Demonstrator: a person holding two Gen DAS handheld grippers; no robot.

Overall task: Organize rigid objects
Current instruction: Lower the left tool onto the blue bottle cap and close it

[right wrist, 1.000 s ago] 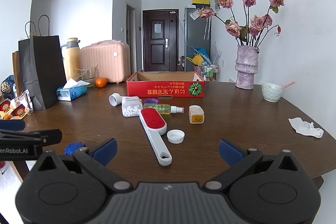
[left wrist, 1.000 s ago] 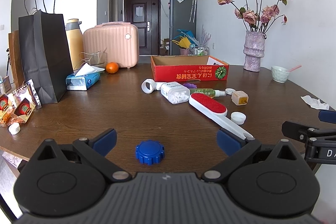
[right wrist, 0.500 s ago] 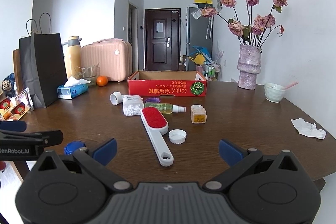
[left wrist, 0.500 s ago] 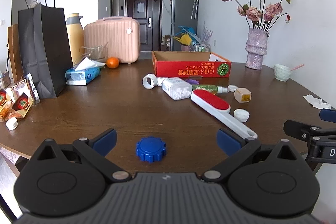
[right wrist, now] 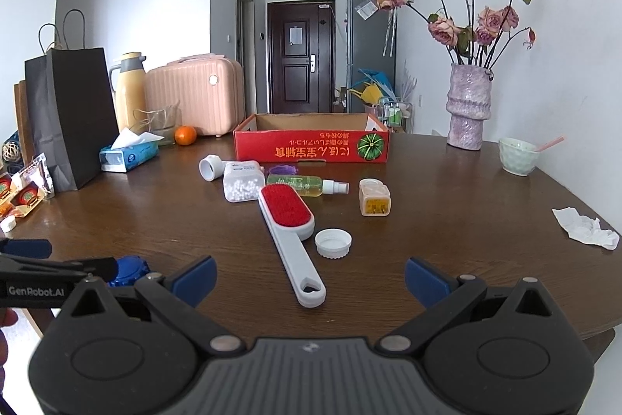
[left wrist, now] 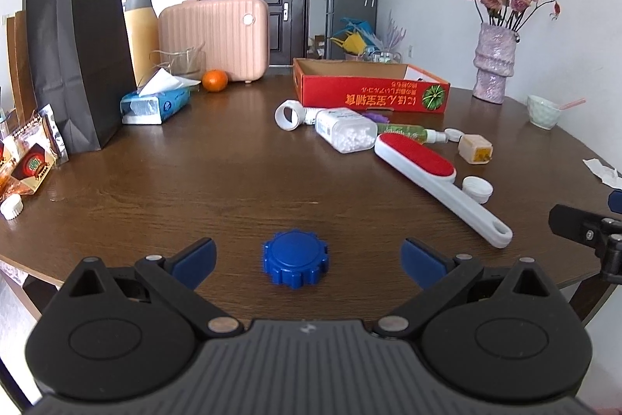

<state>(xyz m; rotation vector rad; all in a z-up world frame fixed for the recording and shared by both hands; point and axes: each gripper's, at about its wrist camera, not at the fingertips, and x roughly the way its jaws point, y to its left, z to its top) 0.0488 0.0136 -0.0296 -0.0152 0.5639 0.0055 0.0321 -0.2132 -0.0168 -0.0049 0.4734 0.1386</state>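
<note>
A blue ridged cap (left wrist: 295,263) lies on the brown table between the spread fingers of my left gripper (left wrist: 309,257), which is open and apart from it. My right gripper (right wrist: 309,275) is open too, with the handle end of a red and white lint brush (right wrist: 289,220) just ahead of it. A white cap (right wrist: 333,243), a small orange-filled bottle (right wrist: 374,198), a green spray bottle (right wrist: 307,184), a box of white beads (right wrist: 241,181) and a white tube (right wrist: 210,167) lie before the red cardboard box (right wrist: 311,146).
At the left stand a black paper bag (left wrist: 83,65), a tissue pack (left wrist: 155,102), an orange (left wrist: 215,80), a yellow flask and a pink case (left wrist: 215,34). A vase of flowers (right wrist: 468,111), a bowl (right wrist: 519,155) and crumpled tissue (right wrist: 585,228) sit right.
Both grippers have edged forward over the table and the left view tilted down a little, so the blue cap sits further in between the left fingers. No object has moved.
</note>
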